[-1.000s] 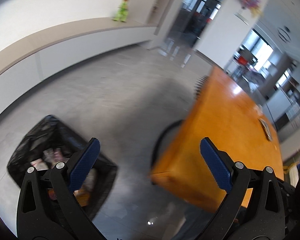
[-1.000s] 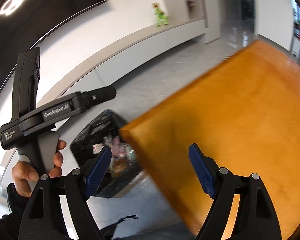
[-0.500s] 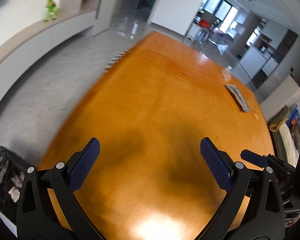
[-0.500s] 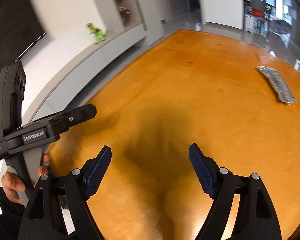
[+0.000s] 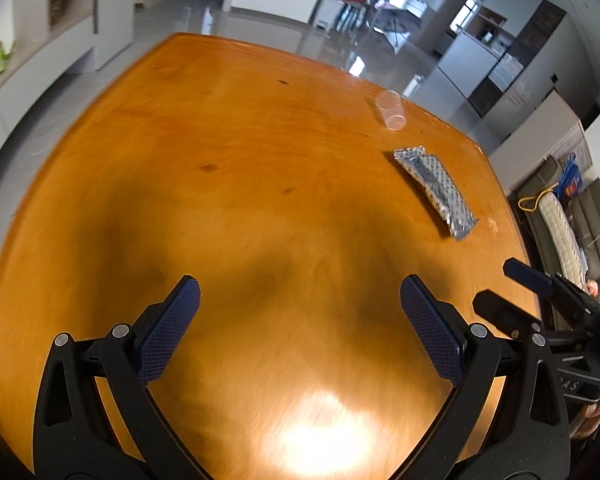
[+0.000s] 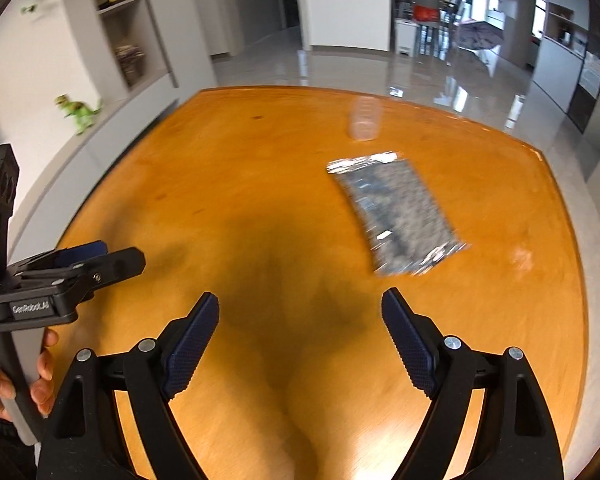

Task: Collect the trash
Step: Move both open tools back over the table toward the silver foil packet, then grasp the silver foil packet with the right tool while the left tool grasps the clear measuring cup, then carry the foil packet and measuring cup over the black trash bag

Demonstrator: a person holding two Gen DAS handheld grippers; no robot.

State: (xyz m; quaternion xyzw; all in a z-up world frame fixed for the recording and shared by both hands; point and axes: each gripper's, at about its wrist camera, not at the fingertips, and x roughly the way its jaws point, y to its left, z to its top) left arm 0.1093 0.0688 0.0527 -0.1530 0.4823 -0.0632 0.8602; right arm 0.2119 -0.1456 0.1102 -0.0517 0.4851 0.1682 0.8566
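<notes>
Grippers tilt down over table (image 5: 240, 140): left gripper (image 5: 300, 320) agape, right gripper (image 6: 300, 328) opening, empty

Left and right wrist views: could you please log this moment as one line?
left tool: open, empty | right tool: opening, empty | silver foil wrapper, clear plastic cup: on orange wooden table

Orange wooden table (image 6: 228, 184), silver speckled wrapper (image 6: 396, 216), clear plastic cup (image 5: 390, 110), green toy dinosaur (image 6: 78, 110) (blurred)

Silver wrapper (image 6: 396, 216) lies flat; clear cup (image 5: 390, 110) on its side.
</notes>
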